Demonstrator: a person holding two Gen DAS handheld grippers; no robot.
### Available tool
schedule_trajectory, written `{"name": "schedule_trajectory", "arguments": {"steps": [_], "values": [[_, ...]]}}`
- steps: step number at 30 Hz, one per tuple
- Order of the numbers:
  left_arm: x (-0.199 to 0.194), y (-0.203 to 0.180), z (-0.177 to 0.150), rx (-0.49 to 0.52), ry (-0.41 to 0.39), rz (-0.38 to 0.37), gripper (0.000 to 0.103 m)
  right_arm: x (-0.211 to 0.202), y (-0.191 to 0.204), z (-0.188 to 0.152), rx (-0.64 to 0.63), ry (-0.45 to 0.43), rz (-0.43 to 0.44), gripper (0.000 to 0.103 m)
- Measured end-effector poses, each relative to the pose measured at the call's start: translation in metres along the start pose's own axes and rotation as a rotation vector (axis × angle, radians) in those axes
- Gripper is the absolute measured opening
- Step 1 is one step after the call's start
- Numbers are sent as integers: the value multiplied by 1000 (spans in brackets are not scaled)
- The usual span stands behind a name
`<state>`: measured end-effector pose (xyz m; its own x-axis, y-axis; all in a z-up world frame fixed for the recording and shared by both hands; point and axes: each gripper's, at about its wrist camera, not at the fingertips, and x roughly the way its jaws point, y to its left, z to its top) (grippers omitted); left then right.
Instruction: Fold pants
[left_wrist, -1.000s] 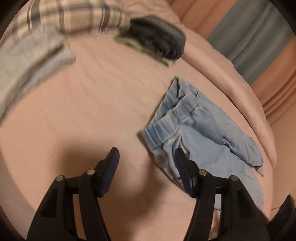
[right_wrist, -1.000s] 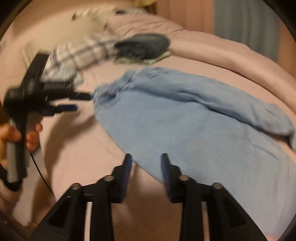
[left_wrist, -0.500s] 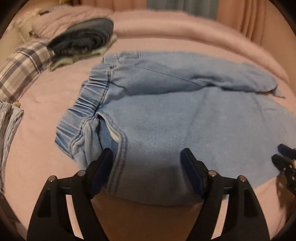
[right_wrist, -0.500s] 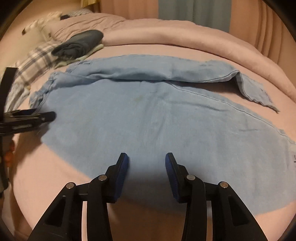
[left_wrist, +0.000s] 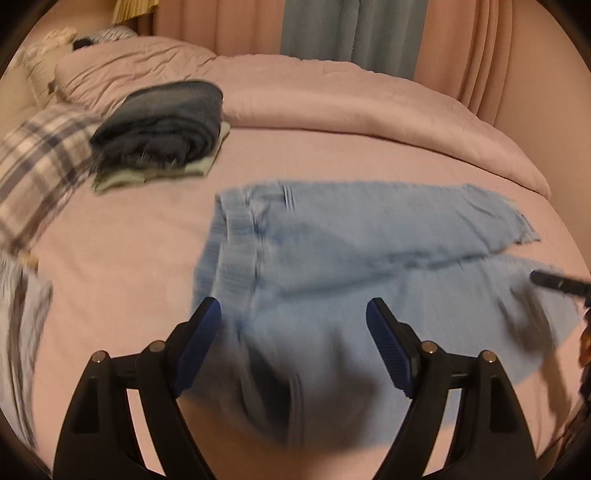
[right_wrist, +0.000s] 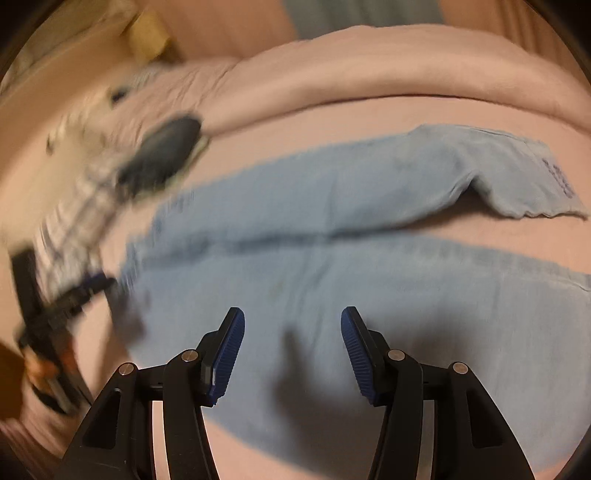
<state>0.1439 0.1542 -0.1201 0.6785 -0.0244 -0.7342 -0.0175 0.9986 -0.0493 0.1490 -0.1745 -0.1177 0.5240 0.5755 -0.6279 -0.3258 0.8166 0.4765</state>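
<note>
A: The left gripper (left_wrist: 293, 341) is seen with its jaws spread wide; they have just been opening, and nothing is pinched. Only the waistband end of the light blue pants (left_wrist: 369, 258) is framed between the blue pads, blurred, lying below them.

B: And the right gripper (right_wrist: 292, 350)? Its jaws are parted too, having just been widening, with nothing clamped. The near leg of the pants (right_wrist: 369, 295) is spread beneath them, and a shadow is thrown across the cloth.

A: The pants are laid flat on the pink bed (left_wrist: 129, 277), waistband to the left in both views. The far leg is lying alongside the near one, its frayed hem turned toward the right.

B: In the right wrist view the far hem is slightly lifted and curled.

A: Beyond the waistband, a folded dark garment (left_wrist: 162, 122) is stacked on a pale green one (left_wrist: 155, 175). A plaid cloth (left_wrist: 40, 166) is seen just beside the stack at the left.

B: A rolled pink duvet (left_wrist: 351, 99) is banked along the far edge, with curtains (left_wrist: 332, 29) hung behind it.
</note>
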Motion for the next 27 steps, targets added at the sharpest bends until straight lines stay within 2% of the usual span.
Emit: {"name": "schedule_trajectory", "arguments": {"steps": [3,5,7,10,13,15,17,19,21,22,23,24,25,27], "values": [[33,7,34,50,17,21,81,5,-11,34,6,-29,-7,56],[62,17,60,71,57,27,81,23,-10,63,-34,-2,-25,57],[92,31,80,78,126,-8,81,49,-5,93,-104,48,-11,57],[125,50,96,94,214,-47,81,80,14,123,-250,94,-58,57],[145,60,105,147,264,-46,81,119,32,149,-437,159,-104,57],[156,65,112,166,281,-45,81,140,47,160,-509,204,-102,57],[171,64,113,178,350,-117,81,163,56,166,-584,259,-99,57],[185,61,112,220,392,-104,83,185,55,162,-647,351,-110,57],[185,60,116,233,387,-116,80,198,47,153,-681,425,-132,57],[184,60,119,239,381,-118,74,197,47,153,-687,423,-126,55],[182,61,121,238,372,-116,62,194,46,153,-690,427,-125,48],[181,64,124,236,360,-109,54,190,48,151,-703,428,-128,20],[176,66,128,234,338,-103,39,184,53,145,-757,416,-158,3],[170,68,131,226,296,-96,36,179,60,135,-846,403,-213,3]]}}
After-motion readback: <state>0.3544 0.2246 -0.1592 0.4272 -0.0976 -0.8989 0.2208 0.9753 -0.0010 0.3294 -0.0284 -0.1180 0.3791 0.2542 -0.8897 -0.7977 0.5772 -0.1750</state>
